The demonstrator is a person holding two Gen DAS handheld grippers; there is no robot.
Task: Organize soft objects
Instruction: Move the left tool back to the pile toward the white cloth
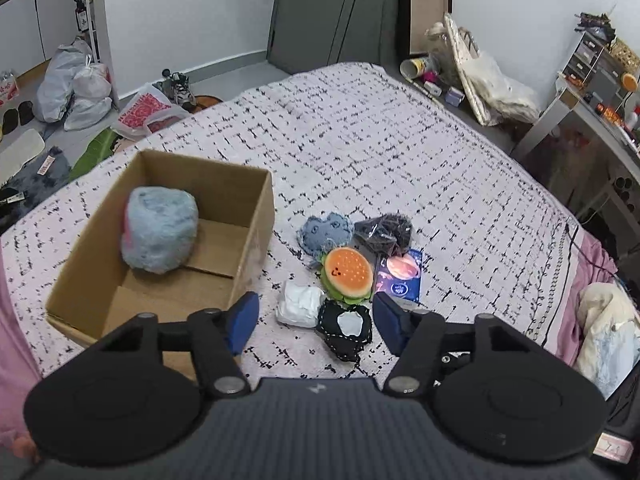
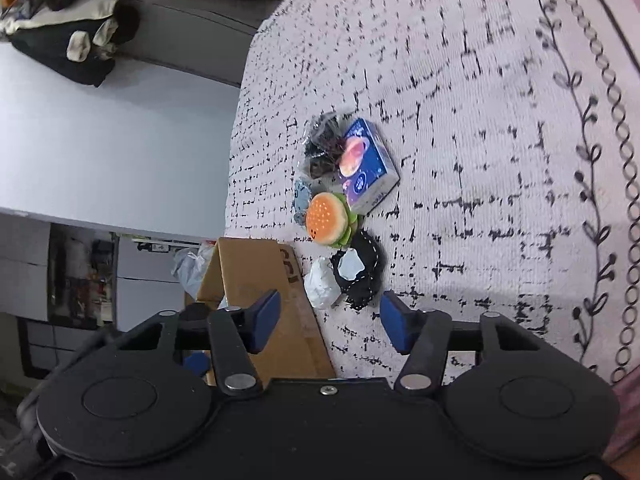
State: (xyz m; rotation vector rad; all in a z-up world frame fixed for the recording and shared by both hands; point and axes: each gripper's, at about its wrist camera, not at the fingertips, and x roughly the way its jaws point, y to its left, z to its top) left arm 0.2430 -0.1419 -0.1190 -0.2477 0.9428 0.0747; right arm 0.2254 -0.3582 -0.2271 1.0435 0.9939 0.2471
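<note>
1. Pile of small soft things lies on the bedspread (image 1: 400, 128), just right of the box (image 1: 256, 208) as the left gripper looks: burger plush (image 1: 347, 274), white wad (image 1: 300, 304), black patch (image 1: 347, 330), blue plush (image 1: 326, 232), dark bag (image 1: 384, 230), blue carton (image 1: 400, 276).
2. A fuzzy blue plush (image 1: 160, 234) already sits in the box.
3. Handling, judged: all light and squashy. The burger should compress; pinch across its bun edges. The patch is flat and limp; take it at an edge. The wad may be crinkly and may slip.
4. The carton looks stiff, probably not a soft item.
5. Left gripper (image 1: 316, 320): jaws part open, empty, pitched steeply down, white wad and patch lying between the fingers' line of sight.
6. Right gripper (image 2: 330, 320): part open, empty, rolled sideways, angled down, near wad and patch, not touching.
</note>
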